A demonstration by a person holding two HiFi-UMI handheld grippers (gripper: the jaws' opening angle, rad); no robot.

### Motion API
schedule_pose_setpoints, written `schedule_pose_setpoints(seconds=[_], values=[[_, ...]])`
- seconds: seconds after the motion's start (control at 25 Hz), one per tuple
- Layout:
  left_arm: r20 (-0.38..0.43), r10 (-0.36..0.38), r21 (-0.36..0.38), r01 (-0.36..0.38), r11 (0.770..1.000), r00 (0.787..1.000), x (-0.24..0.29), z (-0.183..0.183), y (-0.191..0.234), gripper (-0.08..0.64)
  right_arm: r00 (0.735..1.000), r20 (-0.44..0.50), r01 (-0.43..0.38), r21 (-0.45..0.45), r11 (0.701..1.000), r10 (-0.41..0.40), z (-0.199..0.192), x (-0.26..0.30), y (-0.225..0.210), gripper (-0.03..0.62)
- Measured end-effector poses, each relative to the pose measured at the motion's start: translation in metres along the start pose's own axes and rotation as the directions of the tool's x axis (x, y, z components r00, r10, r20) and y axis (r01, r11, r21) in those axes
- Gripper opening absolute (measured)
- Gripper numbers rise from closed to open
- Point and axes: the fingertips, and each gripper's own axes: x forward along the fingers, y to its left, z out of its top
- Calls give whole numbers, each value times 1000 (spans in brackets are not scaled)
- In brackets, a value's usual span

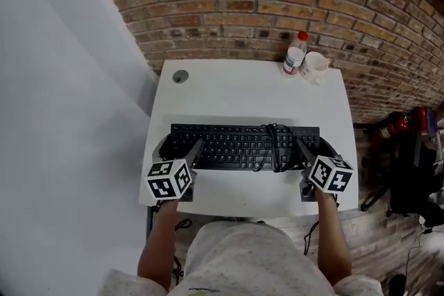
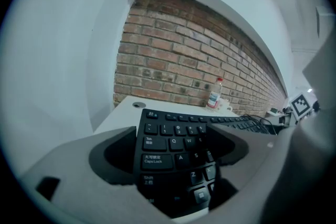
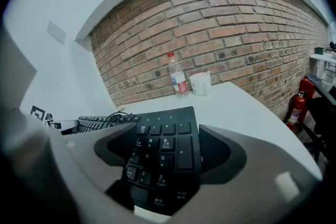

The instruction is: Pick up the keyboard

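The keyboard (image 1: pixel 236 142) lies flat on the surface (image 1: pixel 243 90), and the left gripper (image 1: pixel 179 146) and right gripper (image 1: pixel 318 147) each straddle one end, fingers spread apart (not yet pinching), so it should lift level.

right hand-held gripper (image 3: pixel 170 153): jaws apart, one on each side of the keyboard's number-pad end.
keyboard (image 3: pixel 169 136): black. It lies on the white surface (image 3: pixel 252 113) and stretches away to the left.
right jaw: just beside the keyboard's right edge; cannot tell if it touches.
left jaw: its dark pad crosses in front of the pad's left keys.
cable (image 3: pixel 111 117): dark loops piled on the keys, left of the number pad.
bottle (image 3: pixel 177 77): clear with a red cap, upright at the far edge of the surface.
cup (image 3: pixel 200 83): white, just right of the bottle.
brick wall (image 3: pixel 226 23): behind the surface.
fire extinguisher (image 3: pixel 295 108): red, on the floor at far right.
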Motion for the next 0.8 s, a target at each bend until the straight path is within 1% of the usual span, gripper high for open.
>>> schedule_pose_setpoints(seconds=[0.2, 0.36, 0.52, 0.6, 0.8], values=[[111, -11, 5, 10, 1000, 994, -21, 37, -12, 408, 994, 109, -16, -57, 998, 22, 44, -25, 17, 378], [207, -17, 7, 15, 1000, 978, -43, 68, -21, 408, 980, 193, -30, -111, 993, 51, 81, -46, 33, 379], [265, -11, 27, 4, 1000, 964, -68, 106, -45, 408, 966, 244, -54, -127, 990, 84, 118, -74, 38, 377], [289, -16, 42, 4, 999, 957, -74, 118, -51, 408, 960, 266, -58, -127, 990, 90, 128, -82, 39, 379], [346, -35, 64, 14, 998, 938, -85, 131, -55, 410, 940, 327, -53, -139, 989, 96, 136, -96, 46, 379]])
